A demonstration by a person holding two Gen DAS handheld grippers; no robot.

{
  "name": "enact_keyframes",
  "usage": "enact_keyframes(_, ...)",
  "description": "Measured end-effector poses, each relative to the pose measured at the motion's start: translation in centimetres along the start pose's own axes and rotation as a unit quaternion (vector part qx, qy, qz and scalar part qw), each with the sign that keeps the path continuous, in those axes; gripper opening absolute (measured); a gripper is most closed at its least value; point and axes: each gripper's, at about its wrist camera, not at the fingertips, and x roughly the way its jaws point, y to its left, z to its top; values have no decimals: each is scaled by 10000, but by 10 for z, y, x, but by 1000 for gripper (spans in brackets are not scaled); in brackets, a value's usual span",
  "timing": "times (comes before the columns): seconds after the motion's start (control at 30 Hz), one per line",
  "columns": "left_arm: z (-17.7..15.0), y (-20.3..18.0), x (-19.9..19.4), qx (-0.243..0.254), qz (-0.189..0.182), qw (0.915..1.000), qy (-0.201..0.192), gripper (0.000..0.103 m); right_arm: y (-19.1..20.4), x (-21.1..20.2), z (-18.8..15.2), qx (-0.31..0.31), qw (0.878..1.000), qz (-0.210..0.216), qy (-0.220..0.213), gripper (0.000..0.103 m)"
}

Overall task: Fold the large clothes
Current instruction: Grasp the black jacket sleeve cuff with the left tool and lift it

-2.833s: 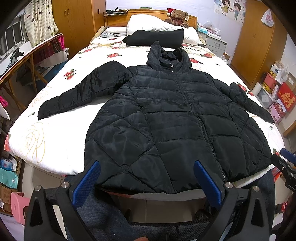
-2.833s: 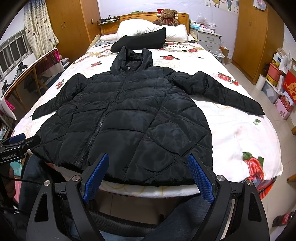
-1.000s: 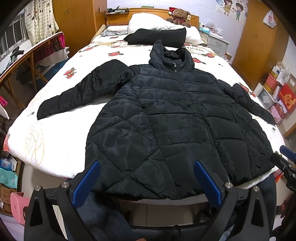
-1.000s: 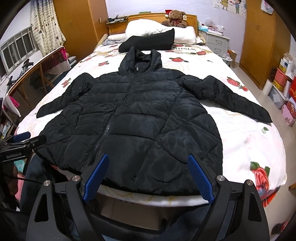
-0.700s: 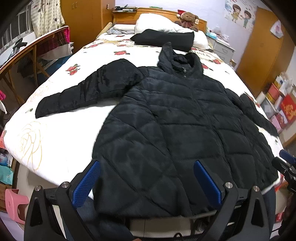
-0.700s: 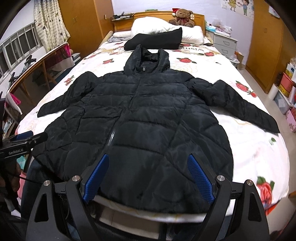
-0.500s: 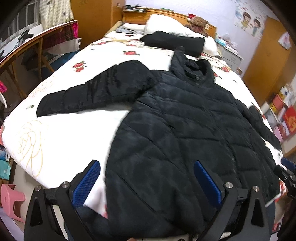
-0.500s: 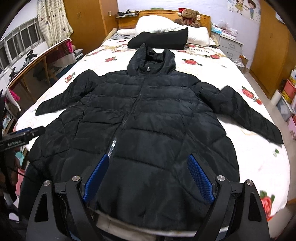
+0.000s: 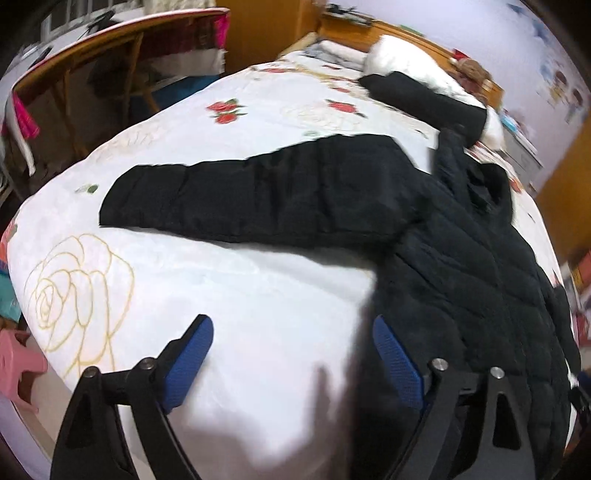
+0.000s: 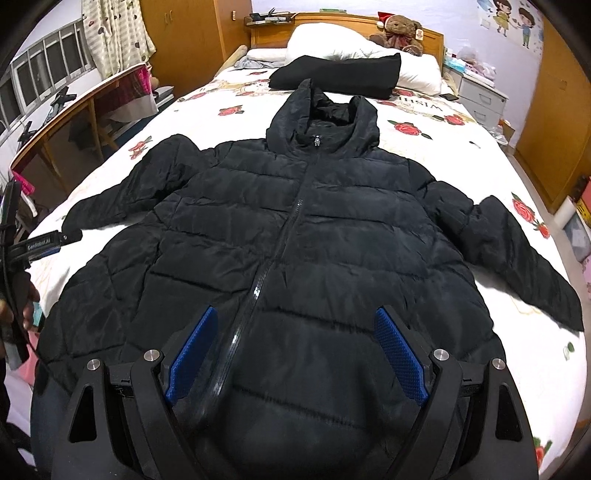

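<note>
- Covering most of the frame, a bed (image 10: pixel 491 155) with a white rose-printed cover is seen; its near edge lies at the bottom of both views, its left edge runs beside a wooden desk (image 10: pixel 74 110), and its right edge borders open floor by a wardrobe (image 10: pixel 554 110).
- A black quilted hooded jacket (image 10: pixel 314 240) is spread flat, front up and zipped, along the middle of the bed, with the hood toward the headboard and the hem reaching the near edge.
- The jacket's left sleeve (image 9: pixel 258 192) is stretched toward the left edge of the bed, and a broad strip of bare cover is left between it and the near-left corner.
- The right sleeve (image 10: pixel 517 251) is angled toward the right edge, with bare cover showing below it toward the near-right corner.
- A folded black garment (image 10: pixel 340 75) and white pillows (image 10: pixel 332 40) are seen at the head end, with a teddy bear (image 10: pixel 399 27) against the headboard.
- The right gripper (image 10: pixel 295 350) is held wide open above the hem, the zip lying just inside its left finger; nothing is gripped.
- The left gripper (image 9: pixel 291 362) is likewise spread open over bare cover near the near-left corner, its right finger at the jacket's side edge; that view is blurred, so contact cannot be judged.
</note>
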Motion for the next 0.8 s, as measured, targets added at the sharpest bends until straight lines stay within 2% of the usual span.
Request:
enact_keyframes(0.27,27,52,38,-763,235,9968,-20,86,-3,26,12,11,9999,-35,132,87)
enact_keyframes(0.5,51,101,73,-1665,283,9856,-56,86,-11,48,15,53,9994,-156,305,87)
enact_keyframes(0.6,58,118,86,-1972,335,9798,-83,82,-15,57,15,80,9990,-203,386,87)
enact_keyframes(0.8,64,138,108,-2181,527,9744,-159,65,-18,71,16,79,9983,-260,511,87)
